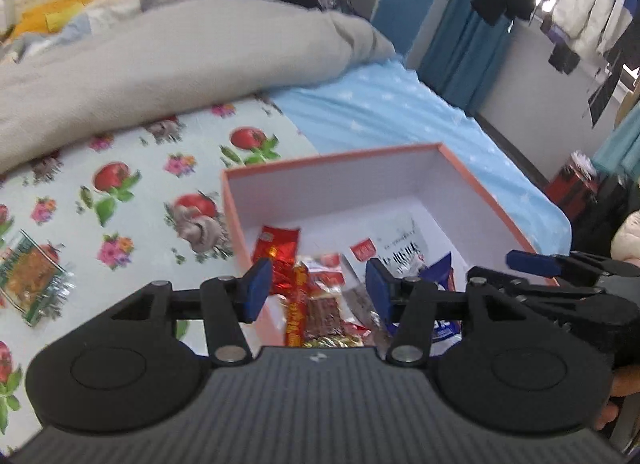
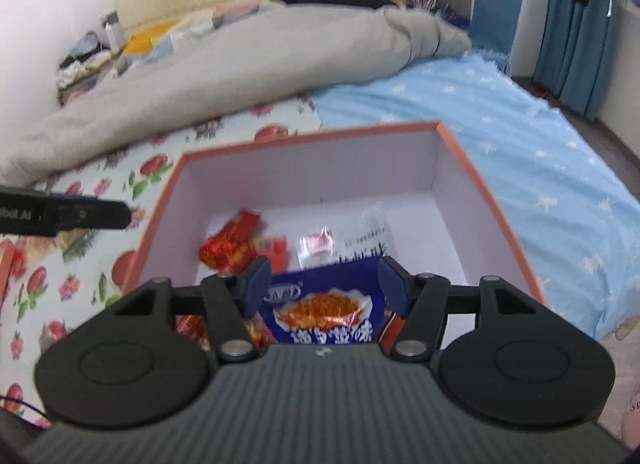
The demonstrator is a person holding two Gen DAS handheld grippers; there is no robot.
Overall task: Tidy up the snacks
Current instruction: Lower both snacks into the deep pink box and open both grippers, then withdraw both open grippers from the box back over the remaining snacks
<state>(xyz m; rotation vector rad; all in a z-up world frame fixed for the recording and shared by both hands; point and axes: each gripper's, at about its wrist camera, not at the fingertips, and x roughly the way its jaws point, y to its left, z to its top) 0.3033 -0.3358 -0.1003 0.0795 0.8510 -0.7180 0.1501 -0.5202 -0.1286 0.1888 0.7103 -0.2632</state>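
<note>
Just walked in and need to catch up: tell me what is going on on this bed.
A person is sorting snacks into an orange-edged box on the bed, a two-finger gripper in each hand. Both the left gripper and the right gripper hang open over the box, gripping nothing. A blue packet and red packets lie inside. One green packet remains out on the flowered sheet.

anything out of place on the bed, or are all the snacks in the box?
One stray: a green packet lies flat on the floral sheet, left of the box and apart from it. The other snacks in view sit inside the box. No spills or damage visible.
</note>
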